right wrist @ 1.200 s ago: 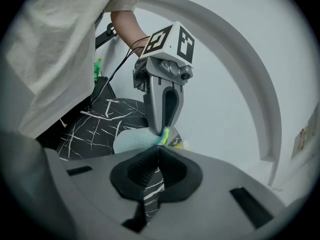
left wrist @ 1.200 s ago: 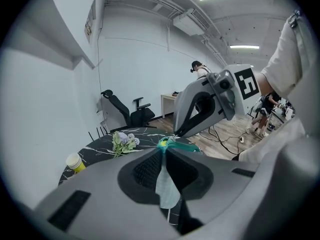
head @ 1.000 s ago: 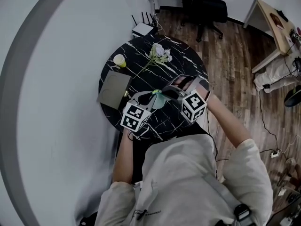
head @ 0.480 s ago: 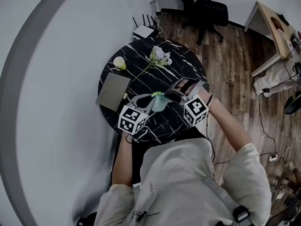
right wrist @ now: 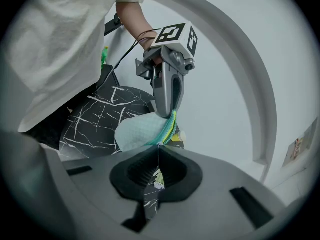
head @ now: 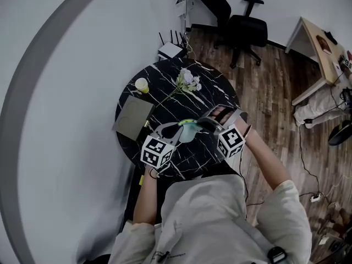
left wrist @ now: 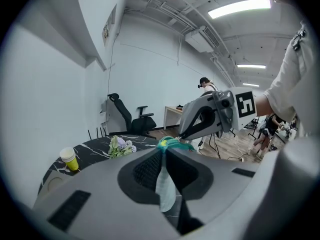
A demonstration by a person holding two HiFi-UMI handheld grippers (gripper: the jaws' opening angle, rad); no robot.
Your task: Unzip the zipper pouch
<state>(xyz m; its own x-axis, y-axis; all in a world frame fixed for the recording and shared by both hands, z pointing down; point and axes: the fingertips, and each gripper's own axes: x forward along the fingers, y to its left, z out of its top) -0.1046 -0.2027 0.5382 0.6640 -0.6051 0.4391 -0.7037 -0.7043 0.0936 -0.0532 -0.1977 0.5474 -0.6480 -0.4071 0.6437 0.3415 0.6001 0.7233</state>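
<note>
A pale mint zipper pouch [head: 187,131] with a teal and yellow zipper edge hangs above the black marble table [head: 212,89], stretched between both grippers. My left gripper [head: 177,128] is shut on the pouch's end; the cloth [left wrist: 164,184] runs down between its jaws, and the zipper edge [left wrist: 174,144] lies just past them. My right gripper [head: 202,124] faces it from the right. In the right gripper view the pouch [right wrist: 140,131] hangs from the left gripper [right wrist: 167,79], and my right gripper [right wrist: 158,156] is shut on the thin zipper pull.
On the table stand a yellow paper cup [head: 142,84], a bunch of pale flowers [head: 187,80] and a grey flat pad [head: 133,114] at the left edge. A router [head: 171,49] and an office chair [head: 247,32] stand beyond the table, with a wooden desk [head: 322,43] far right.
The head view has shifted a little, so everything sits lower in the frame. Relative to the table, both grippers and the pouch hold their places.
</note>
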